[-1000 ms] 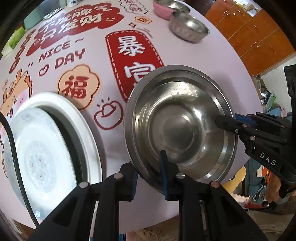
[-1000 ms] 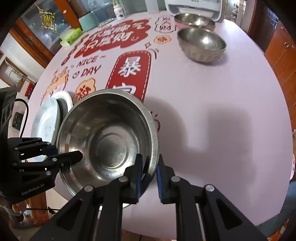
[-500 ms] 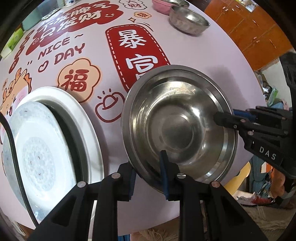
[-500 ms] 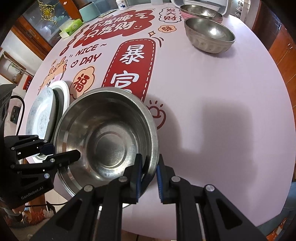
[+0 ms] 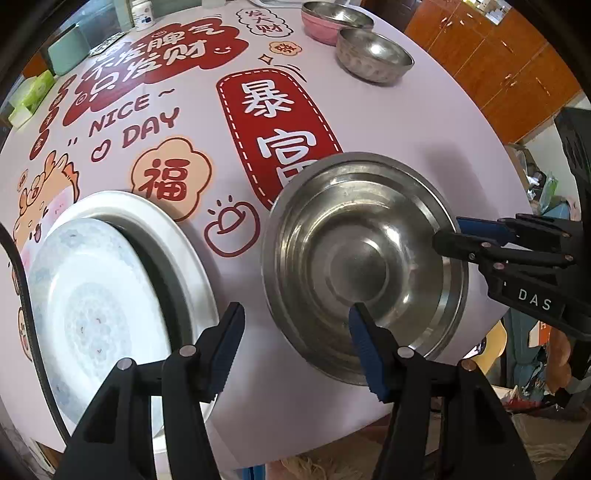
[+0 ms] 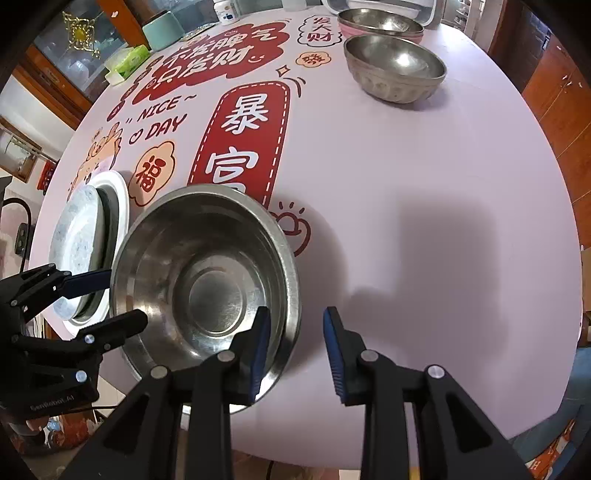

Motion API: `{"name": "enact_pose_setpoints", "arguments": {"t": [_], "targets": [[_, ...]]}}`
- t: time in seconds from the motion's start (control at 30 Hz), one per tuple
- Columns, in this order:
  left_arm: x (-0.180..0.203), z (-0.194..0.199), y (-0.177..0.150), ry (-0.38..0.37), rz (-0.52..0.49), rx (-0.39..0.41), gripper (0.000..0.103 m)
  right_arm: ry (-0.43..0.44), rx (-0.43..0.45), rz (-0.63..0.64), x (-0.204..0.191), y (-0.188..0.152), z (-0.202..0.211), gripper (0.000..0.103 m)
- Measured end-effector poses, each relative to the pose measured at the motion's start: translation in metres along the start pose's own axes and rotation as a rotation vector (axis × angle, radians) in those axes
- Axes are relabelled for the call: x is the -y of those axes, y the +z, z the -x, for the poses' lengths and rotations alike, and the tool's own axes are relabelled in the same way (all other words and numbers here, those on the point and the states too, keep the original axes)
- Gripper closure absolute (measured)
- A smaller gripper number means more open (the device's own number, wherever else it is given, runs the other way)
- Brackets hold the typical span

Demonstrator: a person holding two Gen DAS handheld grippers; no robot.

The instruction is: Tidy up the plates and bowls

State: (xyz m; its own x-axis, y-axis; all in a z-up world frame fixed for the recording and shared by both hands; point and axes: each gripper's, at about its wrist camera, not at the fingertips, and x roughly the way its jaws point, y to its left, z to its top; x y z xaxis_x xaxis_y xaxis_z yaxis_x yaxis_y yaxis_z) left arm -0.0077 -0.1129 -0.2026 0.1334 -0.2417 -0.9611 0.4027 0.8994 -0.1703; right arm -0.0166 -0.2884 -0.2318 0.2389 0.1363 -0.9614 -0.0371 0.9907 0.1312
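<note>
Steel basin point(image 5: 364, 258): sits flat on the near part of the pink table point(image 6: 424, 177), its rim straddled by both of my grippers, one on each side.
My left gripper point(image 5: 295, 325): released; its jaws have just been opening, and now one blue pad hangs inside the basin over the near wall while the other stands clear outside the rim, neither pressing on the metal.
My right gripper point(image 6: 295, 332): also let go (less widely than the left); its jaws have just been opening too, with the left pad inside the basin close to the wall, the right pad out over bare table, and the rim between them with a gap on the outer side.
Plates point(image 5: 96, 295): a patterned plate leans tilted on a white plate, just left of the basin at the table's near-left edge; I cannot tell whether the basin touches them.
Tablecloth print point(image 5: 273, 122): a red panel with white characters runs away from the basin's far rim, which covers its near end.
Small steel bowl point(image 6: 395, 72): upright, well apart from the basin toward the far right.
Pink bowl point(image 5: 325, 22): just behind the small steel bowl, with a steel bowl nested in it.
Far edge: a teal container point(image 6: 162, 29) and a green tissue pack point(image 6: 127, 61).
</note>
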Motion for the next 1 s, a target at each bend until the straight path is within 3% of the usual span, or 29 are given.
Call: {"name": "enact_pose_setpoints", "arguments": {"t": [0.23,0.6,0.87,1.0], "targets": [[0.000,0.018,-0.010,-0.012,0.004,0.035,0.037,0.000,0.037,-0.004,-0.006,-0.005,0.021,0.074],[0.001,0.076,-0.007,-0.023,-0.065,0.136,0.035,-0.040,0.164,0.006,-0.012,-0.003,0.084,0.074],[0.011,0.153,0.034,-0.007,-0.142,0.268,0.031,-0.124,0.308,0.037,-0.002,0.020,0.169,0.073],[0.021,0.197,0.066,0.021,-0.180,0.375,0.023,-0.182,0.395,0.063,0.010,0.045,0.212,0.071]]}}
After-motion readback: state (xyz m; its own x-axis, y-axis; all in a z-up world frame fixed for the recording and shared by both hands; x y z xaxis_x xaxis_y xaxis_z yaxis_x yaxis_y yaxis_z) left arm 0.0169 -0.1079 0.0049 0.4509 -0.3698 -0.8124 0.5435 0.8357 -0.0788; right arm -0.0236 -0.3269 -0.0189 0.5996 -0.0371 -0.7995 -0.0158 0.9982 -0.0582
